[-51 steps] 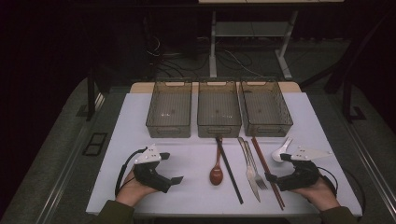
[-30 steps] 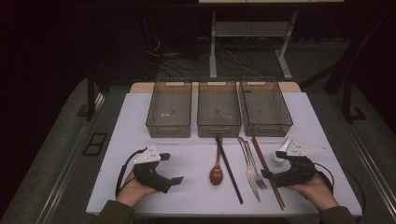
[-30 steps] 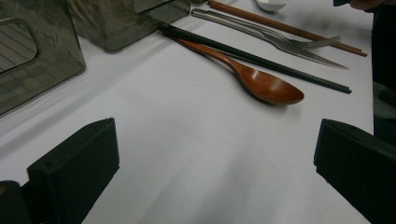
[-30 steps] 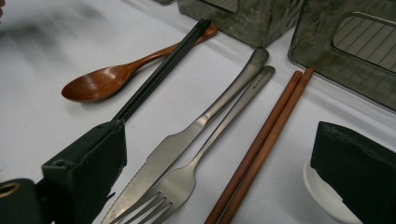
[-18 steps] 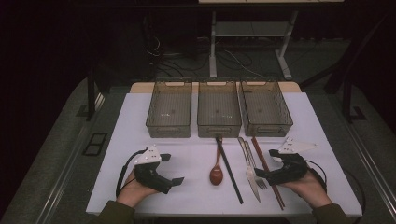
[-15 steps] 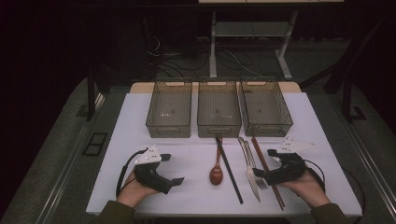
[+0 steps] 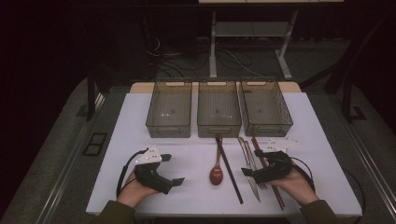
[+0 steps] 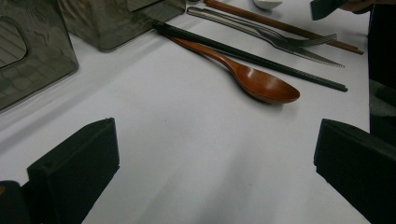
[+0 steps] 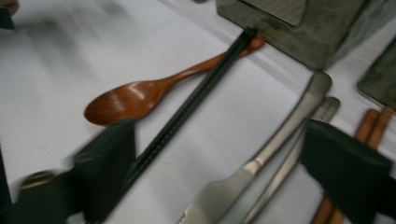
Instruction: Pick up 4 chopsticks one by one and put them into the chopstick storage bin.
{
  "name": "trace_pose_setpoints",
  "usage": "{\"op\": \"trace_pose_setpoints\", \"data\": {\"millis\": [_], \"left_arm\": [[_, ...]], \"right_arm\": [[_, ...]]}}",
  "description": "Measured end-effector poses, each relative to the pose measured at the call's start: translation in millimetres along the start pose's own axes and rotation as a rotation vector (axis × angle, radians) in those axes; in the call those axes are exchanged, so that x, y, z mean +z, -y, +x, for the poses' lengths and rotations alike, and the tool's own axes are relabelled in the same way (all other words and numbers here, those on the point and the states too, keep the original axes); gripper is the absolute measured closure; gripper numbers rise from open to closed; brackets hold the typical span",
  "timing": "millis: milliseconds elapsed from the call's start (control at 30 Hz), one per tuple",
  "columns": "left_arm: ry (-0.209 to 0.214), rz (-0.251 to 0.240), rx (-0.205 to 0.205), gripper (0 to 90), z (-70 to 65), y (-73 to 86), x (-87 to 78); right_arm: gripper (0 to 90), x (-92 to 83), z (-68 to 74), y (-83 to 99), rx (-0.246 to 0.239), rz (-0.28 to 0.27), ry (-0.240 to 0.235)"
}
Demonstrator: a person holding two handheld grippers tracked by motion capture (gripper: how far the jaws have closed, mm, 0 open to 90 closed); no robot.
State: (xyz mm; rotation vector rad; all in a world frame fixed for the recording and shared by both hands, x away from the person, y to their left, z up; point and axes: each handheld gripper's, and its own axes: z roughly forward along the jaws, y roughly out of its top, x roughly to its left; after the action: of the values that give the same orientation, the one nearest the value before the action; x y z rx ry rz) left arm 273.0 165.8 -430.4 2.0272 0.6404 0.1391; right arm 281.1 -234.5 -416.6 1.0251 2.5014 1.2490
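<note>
Right gripper (image 7: 246,172) jaws are standing wide open, gripping nothing; in the right gripper view they are straddling the knife (image 9: 261,161) and fork (image 9: 299,154), black chopsticks (image 9: 187,109) running just inside the left jaw, brown chopsticks (image 9: 369,128) passing behind the right jaw. That view is motion-blurred, so contact with the cutlery cannot be told. In the high view this gripper is hovering over the knife and fork at about 5 o'clock on the table (image 7: 327,140), jaws pointing toward 9 o'clock, with the hand (image 7: 294,184) gripping it from behind.

Left gripper (image 7: 176,181) jaws are also gaping wide, holding nothing, bare white table (image 8: 187,154) lying between them. It is sitting at about 7 o'clock on the table, jaws pointing toward 3 o'clock, well apart from the cutlery, with the left hand (image 7: 133,191) underneath.

Between the grippers the wooden spoon (image 7: 216,171) is lying with its bowl toward 6 o'clock, handle touching the black chopsticks near the top. Going toward 3 o'clock: black chopsticks (image 7: 229,170), knife (image 7: 248,168), fork (image 7: 254,163), brown chopsticks (image 7: 268,172), all lying roughly 12-to-6.

At 12 o'clock three clear bins are sitting side by side: left bin (image 7: 169,109), middle bin (image 7: 218,109), right bin (image 7: 266,108). All three are looking empty, only ribbed floors showing. Cutlery handles are ending just beside the middle and right bins' near walls.
</note>
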Motion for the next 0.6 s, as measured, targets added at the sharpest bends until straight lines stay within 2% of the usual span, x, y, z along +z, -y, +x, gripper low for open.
{"op": "trace_pose_setpoints", "data": {"millis": [167, 200, 333, 600], "left_arm": [[-0.002, -0.004, -0.004, 0.0, -0.8, 0.0, 0.2], [-0.003, -0.003, -0.003, 0.0, -0.8, 0.0, 0.1], [-0.002, 0.001, 0.002, 0.0, -0.3, 0.0, 0.1], [-0.003, 0.004, 0.005, 0.0, -1.1, 0.1, 0.5]], "right_arm": [[17.2, 8.4, 5.4, -7.7, -0.009, 0.026, -0.016], [23.1, 12.7, 7.9, -10.4, -0.020, 0.038, -0.020], [26.5, 20.2, 11.9, -14.0, -0.034, 0.067, -0.028], [45.3, 39.9, 21.2, -21.8, -0.065, 0.125, -0.054]]}}
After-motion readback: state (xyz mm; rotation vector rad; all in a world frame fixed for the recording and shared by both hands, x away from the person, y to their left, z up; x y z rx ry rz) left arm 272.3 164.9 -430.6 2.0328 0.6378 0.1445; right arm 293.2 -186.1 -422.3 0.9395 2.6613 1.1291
